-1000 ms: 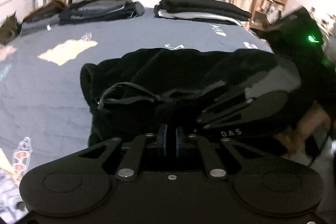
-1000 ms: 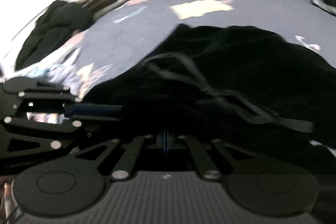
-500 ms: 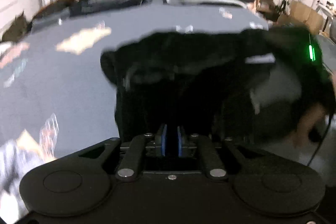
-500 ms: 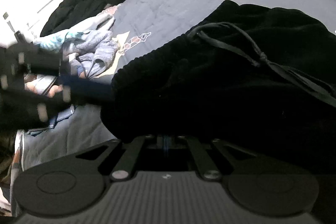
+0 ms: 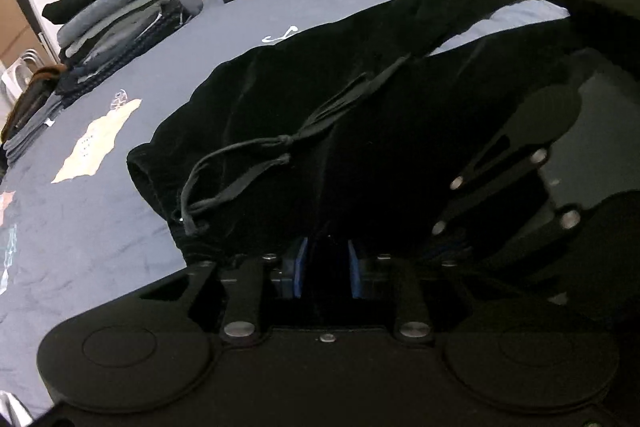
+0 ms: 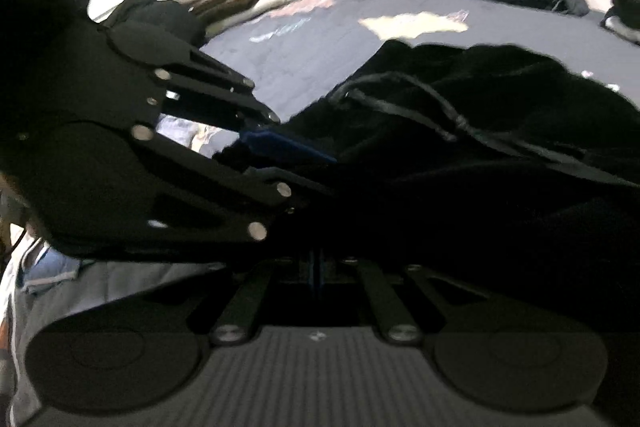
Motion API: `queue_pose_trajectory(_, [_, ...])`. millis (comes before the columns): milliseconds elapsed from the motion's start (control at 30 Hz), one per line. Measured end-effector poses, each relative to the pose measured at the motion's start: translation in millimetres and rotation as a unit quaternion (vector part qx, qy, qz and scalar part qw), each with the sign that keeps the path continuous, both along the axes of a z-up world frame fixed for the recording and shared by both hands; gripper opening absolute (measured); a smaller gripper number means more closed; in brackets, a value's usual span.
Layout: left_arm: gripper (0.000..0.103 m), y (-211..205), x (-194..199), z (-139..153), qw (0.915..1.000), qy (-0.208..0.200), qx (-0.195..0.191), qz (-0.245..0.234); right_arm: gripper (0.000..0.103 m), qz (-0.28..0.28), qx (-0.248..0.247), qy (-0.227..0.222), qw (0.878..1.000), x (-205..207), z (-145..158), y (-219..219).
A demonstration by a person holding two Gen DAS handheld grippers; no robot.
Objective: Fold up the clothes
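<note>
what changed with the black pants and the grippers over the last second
The black pants went from bunched to stretched wider across the navy bedspread, with the drawstring now pulled out long. The left hand-held gripper and right hand-held gripper kept their grip on the fabric and ended up close together. The folded stacks at the back stayed put.

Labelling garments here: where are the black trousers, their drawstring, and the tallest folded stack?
black trousers [image 5: 280, 99], left wrist view, upper fabric.
drawstring [image 5: 286, 139], left wrist view, knot.
folded stack [image 5: 116, 15], left wrist view, middle layers.
</note>
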State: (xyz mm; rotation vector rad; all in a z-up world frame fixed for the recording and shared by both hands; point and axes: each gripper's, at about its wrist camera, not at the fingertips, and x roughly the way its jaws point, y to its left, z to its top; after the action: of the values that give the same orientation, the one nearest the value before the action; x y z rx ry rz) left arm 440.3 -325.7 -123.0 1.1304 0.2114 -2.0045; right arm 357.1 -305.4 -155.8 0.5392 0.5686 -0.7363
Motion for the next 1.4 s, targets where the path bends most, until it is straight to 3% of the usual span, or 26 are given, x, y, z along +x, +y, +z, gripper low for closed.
queue_pose_trajectory(167, [0.02,1,5,21,0.9994,0.026,0.017,0.014,0.003,-0.012,-0.018,-0.002,1.0,-8,10,9])
queue_pose_trajectory(267, [0.021,5,2,24,0.9998,0.013,0.009,0.014,0.005,-0.015,-0.024,-0.008,1.0,-14,19,16])
queue_pose_trajectory(500, [0.021,19,-6,42,0.9985,-0.017,-0.025,0.045,0.023,-0.03,-0.042,-0.003,0.999,-39,41,30])
queue_pose_trajectory(567, [0.021,27,-1,52,0.9965,0.021,-0.013,0.08,0.025,-0.041,-0.042,-0.007,0.998,-53,45,31])
queue_pose_trajectory(633, [0.02,34,8,58,0.9877,0.086,0.012,0.13,0.026,-0.046,-0.037,-0.015,0.998,-67,48,21])
queue_pose_trajectory(733, [0.02,44,9,52,0.977,0.125,0.03,0.17,0.026,-0.042,-0.035,-0.029,0.998,-84,53,1])
queue_pose_trajectory(833, [0.02,54,3,45,0.9748,0.125,0.024,0.183,0.027,0.012,-0.051,-0.026,0.998,-77,59,-24])
queue_pose_trajectory(933, [0.02,61,-1,37,0.9735,0.126,0.027,0.189,0.027,0.075,-0.067,0.011,0.995,-51,58,-41])
queue_pose_trajectory(1167, [0.02,65,4,14,0.9686,0.141,0.039,0.201,0.026,0.197,-0.093,0.077,0.973,-6,54,-45])
queue_pose_trajectory(1200, [0.02,63,5,12,0.9676,0.144,0.04,0.203,0.025,0.208,-0.095,0.085,0.97,-1,53,-44])
queue_pose_trajectory(1233, [0.02,62,6,10,0.9667,0.147,0.04,0.205,0.015,0.213,-0.098,0.091,0.968,3,50,-45])
queue_pose_trajectory(1300, [0.02,59,7,6,0.9648,0.154,0.04,0.21,0.005,0.226,-0.101,0.105,0.963,9,45,-46])
queue_pose_trajectory(1400, [0.02,55,10,2,0.9622,0.163,0.038,0.215,0.005,0.242,-0.103,0.122,0.957,14,41,-46])
